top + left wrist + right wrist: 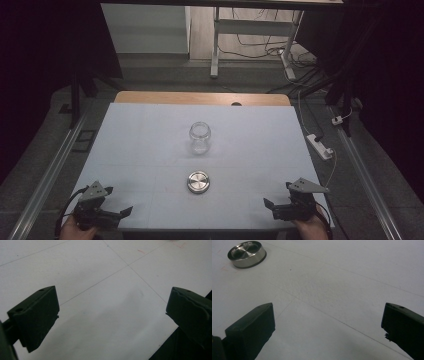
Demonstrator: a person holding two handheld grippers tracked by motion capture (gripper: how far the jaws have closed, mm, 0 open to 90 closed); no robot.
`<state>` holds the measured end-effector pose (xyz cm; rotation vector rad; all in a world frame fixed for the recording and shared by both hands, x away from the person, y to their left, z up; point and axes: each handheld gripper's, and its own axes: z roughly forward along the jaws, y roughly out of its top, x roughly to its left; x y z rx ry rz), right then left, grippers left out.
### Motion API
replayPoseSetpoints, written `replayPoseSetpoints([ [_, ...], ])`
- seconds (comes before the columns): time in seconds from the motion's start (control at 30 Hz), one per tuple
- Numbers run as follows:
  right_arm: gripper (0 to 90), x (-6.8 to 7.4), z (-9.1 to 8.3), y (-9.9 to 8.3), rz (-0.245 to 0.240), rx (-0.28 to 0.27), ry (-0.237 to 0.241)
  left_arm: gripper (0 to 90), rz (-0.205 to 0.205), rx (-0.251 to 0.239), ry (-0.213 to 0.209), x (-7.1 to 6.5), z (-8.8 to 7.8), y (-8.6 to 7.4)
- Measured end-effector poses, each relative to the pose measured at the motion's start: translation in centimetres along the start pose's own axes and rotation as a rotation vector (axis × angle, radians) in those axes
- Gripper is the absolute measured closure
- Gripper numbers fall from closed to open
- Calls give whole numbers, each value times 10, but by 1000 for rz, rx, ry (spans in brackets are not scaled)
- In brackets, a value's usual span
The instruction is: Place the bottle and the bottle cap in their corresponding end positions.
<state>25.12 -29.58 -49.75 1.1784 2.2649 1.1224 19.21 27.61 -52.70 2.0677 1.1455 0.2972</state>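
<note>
An empty clear glass jar (199,137) stands upright without a lid near the middle of the white table (140,135). Its round metal lid (198,182) lies flat a little nearer to me, apart from the jar. My left gripper (120,201) rests open at the near left corner, with only bare table between its jaws (112,310). At the near right corner my right gripper (276,196) is open too and holds nothing (328,322). The lid (247,253) lies far off at the upper left of the right gripper view.
A wooden strip (200,98) borders the table's far edge. A white power strip (320,146) with cables lies on the floor to the right. Metal rails (45,185) run along both sides, and a white desk frame (216,45) stands beyond.
</note>
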Motion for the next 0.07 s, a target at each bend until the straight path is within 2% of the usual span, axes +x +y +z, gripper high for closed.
replayPoseSetpoints([
  [0.07, 0, -1, 1, 0, 6, 2, 5, 0, -5, 2, -6, 1, 1, 0],
])
